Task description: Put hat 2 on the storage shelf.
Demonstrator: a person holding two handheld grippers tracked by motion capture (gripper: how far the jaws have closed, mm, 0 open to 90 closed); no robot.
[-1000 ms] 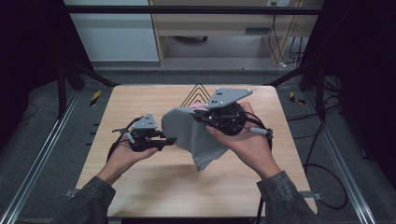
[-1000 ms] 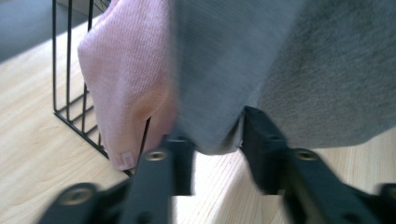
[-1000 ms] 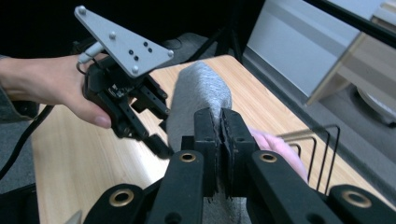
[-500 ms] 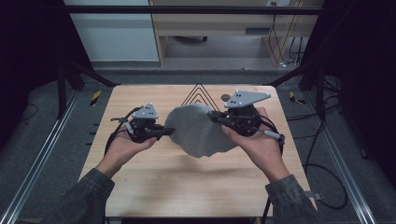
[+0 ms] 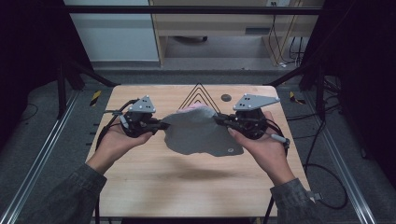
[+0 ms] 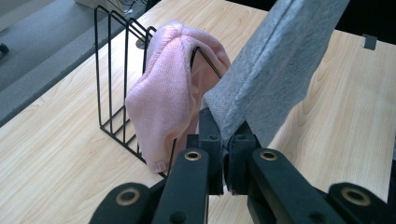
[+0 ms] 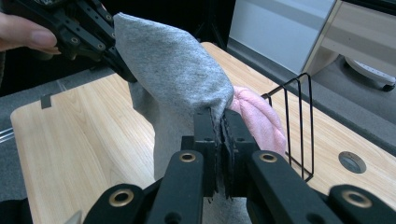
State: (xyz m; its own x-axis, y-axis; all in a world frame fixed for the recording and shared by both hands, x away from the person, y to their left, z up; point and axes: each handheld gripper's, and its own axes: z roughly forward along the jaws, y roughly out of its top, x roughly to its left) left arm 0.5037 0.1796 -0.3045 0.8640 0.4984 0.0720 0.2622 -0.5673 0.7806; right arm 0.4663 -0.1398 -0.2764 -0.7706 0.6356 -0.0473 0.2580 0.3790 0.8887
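Status: the grey hat [image 5: 201, 135] is held in the air above the tabletop [image 5: 154, 186], stretched between both tongs just in front of the wire rack [image 5: 200, 95]. The left tongs [image 5: 163, 125] are closed on the hat's left edge; the left gripper view shows both jaws pinched tight on grey fabric [image 6: 271, 74]. The right tongs [image 5: 219, 120] are closed on the right edge, with the jaws clamped on the cloth fold [image 7: 187, 79] in the right gripper view.

Done: a pink hat [image 6: 173, 98] already hangs over one prong of the rack. The grey hat is picked up and spread open by its rim.

Left, by judgement: carry the grey hat forward, lower its opening over a free prong of the rack, then release both tongs. The hat does not yet touch the rack.

Change from earlier frames: one second ago the hat hung mostly from the right tongs as a loose drape, with the left tongs just beside its edge. Half a second ago both tongs had it. Now the tongs are farther apart, and the hat is pulled wider and flatter, with its lower edge hanging toward the person.
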